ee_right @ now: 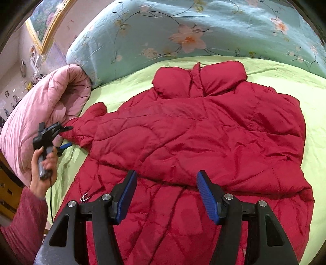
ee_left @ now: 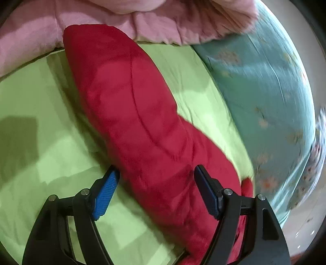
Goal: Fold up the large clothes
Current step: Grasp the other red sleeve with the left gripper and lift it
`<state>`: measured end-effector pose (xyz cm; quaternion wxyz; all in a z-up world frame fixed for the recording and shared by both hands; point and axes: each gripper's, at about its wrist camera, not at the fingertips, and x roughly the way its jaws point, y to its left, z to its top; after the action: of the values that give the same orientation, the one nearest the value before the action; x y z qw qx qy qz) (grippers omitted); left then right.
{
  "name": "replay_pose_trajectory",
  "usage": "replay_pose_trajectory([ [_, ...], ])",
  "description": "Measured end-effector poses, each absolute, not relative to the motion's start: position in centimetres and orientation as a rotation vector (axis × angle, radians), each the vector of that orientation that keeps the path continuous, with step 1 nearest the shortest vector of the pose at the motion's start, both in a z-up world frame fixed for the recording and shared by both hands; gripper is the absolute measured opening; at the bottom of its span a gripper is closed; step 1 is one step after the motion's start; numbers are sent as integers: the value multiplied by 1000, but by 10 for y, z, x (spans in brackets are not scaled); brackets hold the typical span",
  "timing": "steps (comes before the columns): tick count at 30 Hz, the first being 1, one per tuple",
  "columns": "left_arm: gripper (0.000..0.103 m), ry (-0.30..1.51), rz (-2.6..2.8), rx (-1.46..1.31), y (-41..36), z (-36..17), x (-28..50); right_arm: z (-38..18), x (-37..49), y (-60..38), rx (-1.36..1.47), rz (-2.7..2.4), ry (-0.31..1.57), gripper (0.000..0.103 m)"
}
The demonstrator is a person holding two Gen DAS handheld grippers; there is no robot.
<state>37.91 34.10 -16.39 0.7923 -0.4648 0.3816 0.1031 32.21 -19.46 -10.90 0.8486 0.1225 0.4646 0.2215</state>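
A red quilted puffer jacket (ee_right: 203, 134) lies on a light green sheet (ee_right: 130, 85), collar toward the far side, one sleeve folded across its body. My right gripper (ee_right: 166, 179) is open and empty, hovering over the jacket's lower front. My left gripper (ee_left: 155, 173) is open, its jaws either side of the other red sleeve (ee_left: 130, 97), which stretches away over the green sheet (ee_left: 44, 155). In the right wrist view the left gripper (ee_right: 65, 136) shows at the sleeve's end, held by a hand.
A pink duvet (ee_right: 40, 110) is bunched at the left of the bed and shows at the top of the left wrist view (ee_left: 101, 18). A teal floral quilt (ee_right: 183, 30) lies beyond the jacket's collar. A framed picture (ee_right: 46, 20) hangs on the wall.
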Motion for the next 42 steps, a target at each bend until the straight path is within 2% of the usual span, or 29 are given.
replay_pose_trajectory([
  [6, 75, 803, 284, -1013, 363, -173, 389, -110, 321, -195, 271, 466, 990, 63],
  [8, 55, 766, 288, -996, 363, -169, 386, -108, 319, -199, 288, 461, 984, 63],
  [9, 34, 760, 285, -979, 361, -166, 387, -106, 319, -202, 298, 458, 979, 63],
  [10, 19, 754, 284, -960, 359, -162, 388, -105, 318, -204, 307, 458, 976, 63],
  [13, 8, 730, 296, -902, 349, -147, 383, -101, 315, -210, 319, 452, 968, 63],
  [27, 7, 582, 99, -689, 254, -65, 351, -88, 313, -227, 392, 445, 936, 63],
  [42, 7, 564, -157, -304, 75, -19, 319, -84, 307, -266, 493, 391, 896, 63],
])
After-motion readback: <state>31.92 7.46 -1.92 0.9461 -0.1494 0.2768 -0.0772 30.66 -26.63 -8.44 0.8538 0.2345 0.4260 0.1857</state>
